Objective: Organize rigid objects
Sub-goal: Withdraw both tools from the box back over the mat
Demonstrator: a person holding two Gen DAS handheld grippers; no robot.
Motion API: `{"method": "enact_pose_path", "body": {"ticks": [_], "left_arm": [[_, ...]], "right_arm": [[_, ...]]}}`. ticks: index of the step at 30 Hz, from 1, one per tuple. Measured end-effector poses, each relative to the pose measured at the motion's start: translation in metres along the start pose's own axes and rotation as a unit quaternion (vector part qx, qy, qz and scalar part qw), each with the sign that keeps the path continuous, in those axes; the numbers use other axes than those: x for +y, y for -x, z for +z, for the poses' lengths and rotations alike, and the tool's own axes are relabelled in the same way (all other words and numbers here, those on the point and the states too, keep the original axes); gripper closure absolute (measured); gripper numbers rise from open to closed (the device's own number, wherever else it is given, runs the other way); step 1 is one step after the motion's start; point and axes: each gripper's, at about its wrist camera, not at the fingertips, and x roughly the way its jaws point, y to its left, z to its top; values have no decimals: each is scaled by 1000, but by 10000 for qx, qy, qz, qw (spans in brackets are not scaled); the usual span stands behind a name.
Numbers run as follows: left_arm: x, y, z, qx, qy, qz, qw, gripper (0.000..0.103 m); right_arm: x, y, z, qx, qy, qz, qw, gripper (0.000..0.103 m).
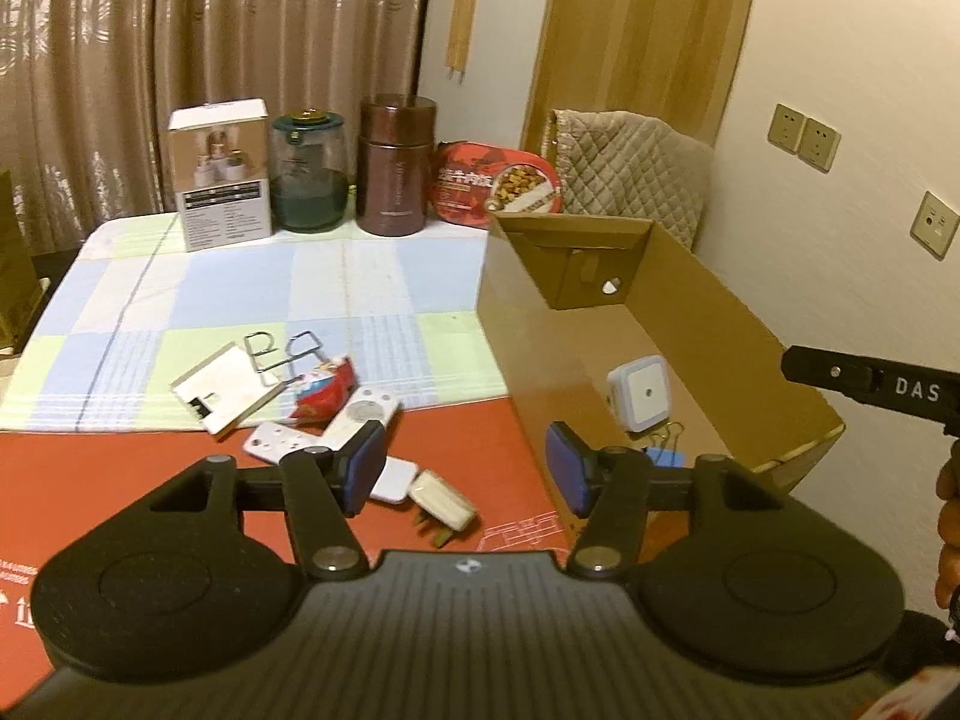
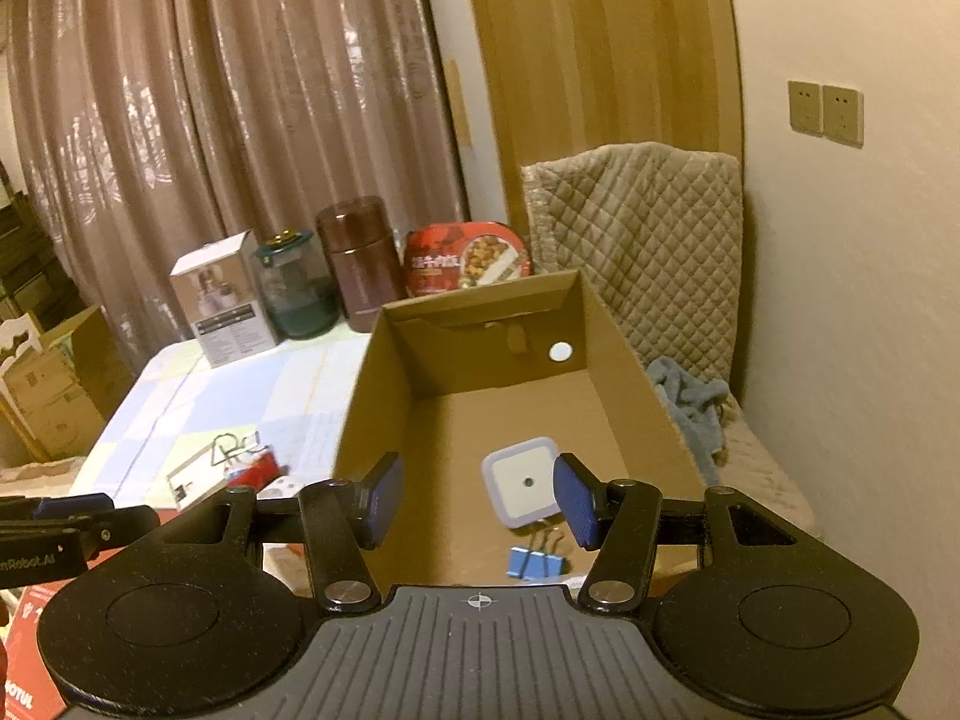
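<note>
A square white night-light (image 2: 521, 483) and blue binder clips (image 2: 536, 561) were seen inside the cardboard box (image 2: 624, 342); more small items (image 1: 336, 420) were left scattered on the table (image 1: 120, 468) beside it. Both the left gripper (image 1: 465, 468) and the right gripper (image 2: 477, 501) were held with jaws parted and empty. A clumsy grab in that crowded pile could knock a neighbouring piece off the table edge.

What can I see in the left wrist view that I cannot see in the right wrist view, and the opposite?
Only the left wrist view shows the white adapter and the cream plug on the red table, beside the open, empty left gripper.

Only the right wrist view shows the grey cloth behind the cardboard box and the open, empty right gripper over that box.

Both show the square white night light and blue binder clips in the box, and the brown flask.
</note>
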Motion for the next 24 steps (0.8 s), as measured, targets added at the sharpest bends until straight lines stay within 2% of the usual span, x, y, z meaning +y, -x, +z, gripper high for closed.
{"method": "enact_pose_path", "body": {"ticks": [9,11,24], "left_arm": [[29,24,-10,-60,121,214,9997,40],[37,29,-12,-74,145,292,9994,34],[107,57,-30,-122,404,823,9957,22]], "right_arm": [[37,11,-6,-66,211,189,9996,49],[46,14,-8,-89,246,237,9994,48],[110,14,-28,-162,857,648,9941,36]]}}
